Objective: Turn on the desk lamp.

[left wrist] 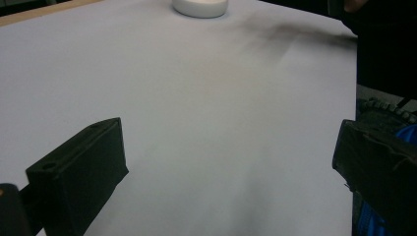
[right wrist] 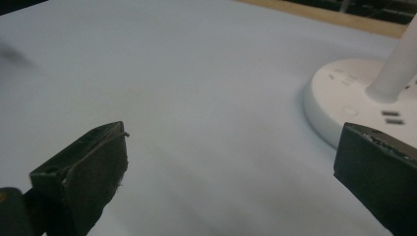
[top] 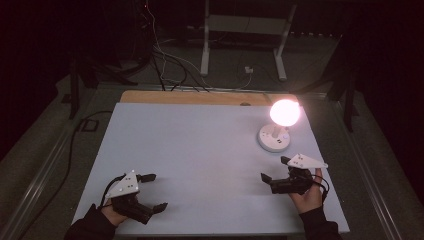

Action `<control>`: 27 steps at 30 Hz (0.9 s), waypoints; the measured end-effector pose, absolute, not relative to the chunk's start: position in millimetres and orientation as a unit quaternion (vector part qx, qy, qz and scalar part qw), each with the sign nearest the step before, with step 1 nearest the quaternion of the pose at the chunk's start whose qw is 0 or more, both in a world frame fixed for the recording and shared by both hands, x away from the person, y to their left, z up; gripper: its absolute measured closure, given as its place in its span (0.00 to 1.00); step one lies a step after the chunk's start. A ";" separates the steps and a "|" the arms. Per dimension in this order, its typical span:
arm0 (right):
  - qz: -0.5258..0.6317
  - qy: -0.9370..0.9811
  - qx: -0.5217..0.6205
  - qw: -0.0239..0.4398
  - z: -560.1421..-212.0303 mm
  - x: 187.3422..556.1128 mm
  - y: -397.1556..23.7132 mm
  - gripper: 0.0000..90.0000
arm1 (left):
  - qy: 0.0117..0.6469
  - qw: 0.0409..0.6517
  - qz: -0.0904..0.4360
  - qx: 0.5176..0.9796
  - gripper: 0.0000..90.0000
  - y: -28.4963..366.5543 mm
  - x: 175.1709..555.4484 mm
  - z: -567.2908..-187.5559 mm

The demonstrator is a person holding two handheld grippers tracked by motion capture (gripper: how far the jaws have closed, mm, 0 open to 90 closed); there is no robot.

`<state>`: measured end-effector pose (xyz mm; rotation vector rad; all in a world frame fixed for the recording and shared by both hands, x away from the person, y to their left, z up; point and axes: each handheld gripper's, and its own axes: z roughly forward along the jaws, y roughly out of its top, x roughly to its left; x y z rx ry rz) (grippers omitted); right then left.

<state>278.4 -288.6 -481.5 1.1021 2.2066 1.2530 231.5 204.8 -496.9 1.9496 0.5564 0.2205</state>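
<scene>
Dark room, pale table (top: 200, 150), lit desk lamp (top: 275, 135) glowing at its far right, right gripper (top: 274, 169) just short of the lamp's round base, jaws wide apart, left gripper (top: 152, 192) near front-left edge, jaws spread, both holding nothing.

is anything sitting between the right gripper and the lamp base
Nothing visible does. The right gripper is open and aimed toward the lamp base, with bare white table surface between them. In the right gripper view the base lies just past the jaw tips, unobstructed.
</scene>
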 end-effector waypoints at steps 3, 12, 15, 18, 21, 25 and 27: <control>0.442 0.787 0.393 0.176 -485.3 275.2 -290.0 0.00 | 0.234 0.524 0.092 0.814 0.00 204.9 231.6 -497.0; 0.413 0.803 0.399 0.157 -501.2 262.3 -297.2 0.00 | 0.234 0.524 0.093 0.814 0.00 204.8 231.6 -496.9; 0.410 0.805 0.403 0.148 -505.5 257.7 -300.9 0.00 | 0.235 0.523 0.092 0.814 0.00 204.6 231.6 -497.2; 0.399 0.811 0.406 0.135 -510.9 251.4 -303.1 0.00 | 0.234 0.523 0.092 0.814 0.00 204.4 231.7 -497.2; 0.398 0.813 0.404 0.132 -511.8 251.0 -303.0 0.00 | 0.235 0.524 0.091 0.813 0.00 204.6 231.9 -497.5; 0.394 0.816 0.404 0.129 -513.9 253.4 -302.0 0.00 | 0.235 0.525 0.091 0.813 0.00 204.9 232.0 -497.2; 0.388 0.818 0.405 0.126 -515.4 254.5 -301.9 0.00 | 0.235 0.524 0.091 0.813 0.00 204.5 232.1 -497.5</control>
